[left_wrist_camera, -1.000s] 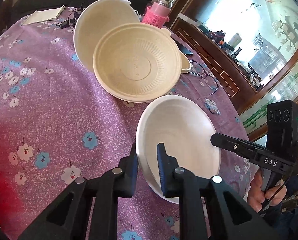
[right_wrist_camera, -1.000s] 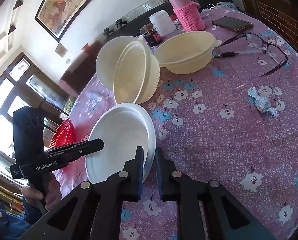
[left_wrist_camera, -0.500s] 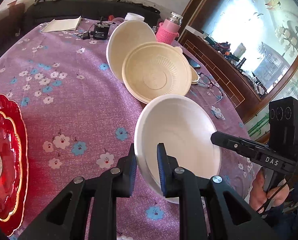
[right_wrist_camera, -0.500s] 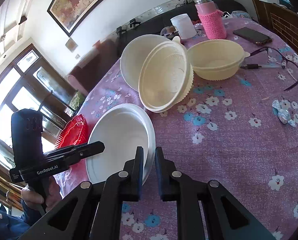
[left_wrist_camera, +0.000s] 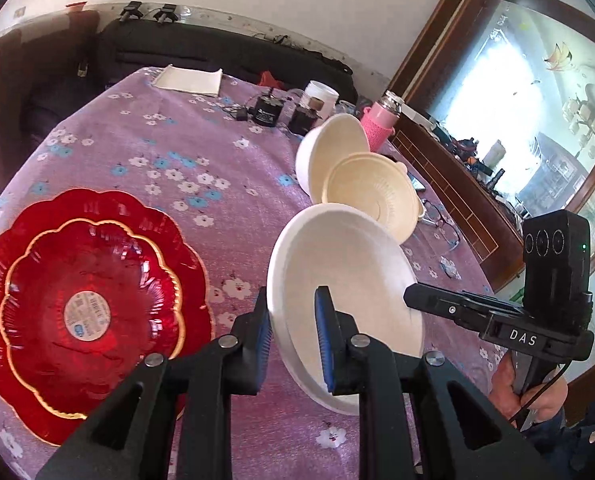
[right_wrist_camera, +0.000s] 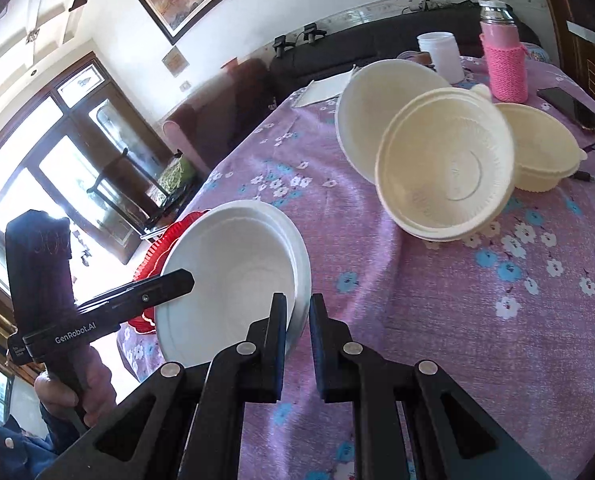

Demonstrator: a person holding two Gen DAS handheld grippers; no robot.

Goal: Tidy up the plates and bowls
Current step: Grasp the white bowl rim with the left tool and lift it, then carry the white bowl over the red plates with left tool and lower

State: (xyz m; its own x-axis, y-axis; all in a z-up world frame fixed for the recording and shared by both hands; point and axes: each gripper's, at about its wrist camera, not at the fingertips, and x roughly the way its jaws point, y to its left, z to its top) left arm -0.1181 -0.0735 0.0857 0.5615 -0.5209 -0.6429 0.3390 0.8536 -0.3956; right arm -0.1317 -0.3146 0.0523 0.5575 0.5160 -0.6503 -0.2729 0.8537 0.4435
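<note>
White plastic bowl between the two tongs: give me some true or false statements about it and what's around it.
1. Both tongs hold the white plastic bowl by its rim. True: the left tongs and the right tongs grip opposite edges.
2. The red scalloped glass plates lie stacked on the floral purple tablecloth. True.
3. The ribbed cream plastic bowl sits flat, mouth up. False: it is tipped on its side, leaning against another bowl.
4. The pink knit-sleeved flask lies toppled. False: it stands upright.
5. The white bowl rests inside the red plates. False: it is held beside them.
</note>
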